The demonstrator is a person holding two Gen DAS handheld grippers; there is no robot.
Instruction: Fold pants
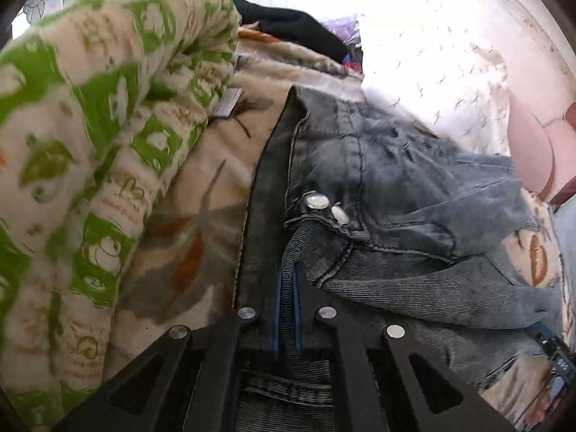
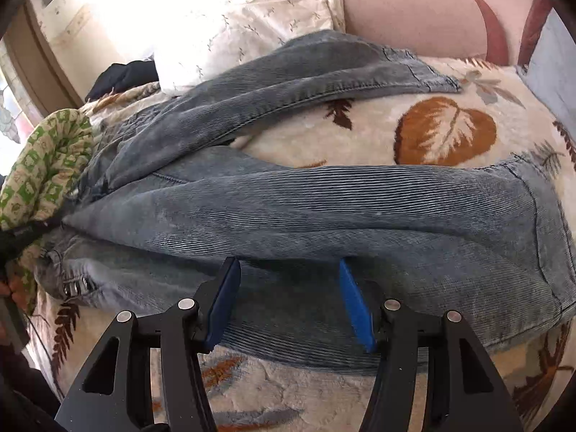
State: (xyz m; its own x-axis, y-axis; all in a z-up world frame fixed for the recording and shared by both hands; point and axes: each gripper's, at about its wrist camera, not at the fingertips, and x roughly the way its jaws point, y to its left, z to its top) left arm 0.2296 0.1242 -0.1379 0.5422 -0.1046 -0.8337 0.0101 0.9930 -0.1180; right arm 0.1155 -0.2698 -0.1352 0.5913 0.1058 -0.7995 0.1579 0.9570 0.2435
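Observation:
Grey-blue corduroy pants lie spread on a leaf-patterned blanket, waist at the left, both legs running right. My right gripper is open, its blue pads just above the near leg's lower edge, holding nothing. My left gripper is shut on a fold of the pants' waistband, just below the two metal buttons. The left gripper also shows at the left edge of the right wrist view, at the waist.
A green-and-white patterned quilt is bunched up left of the waist. A white pillow and a pink cushion lie at the back. A black garment lies behind the quilt.

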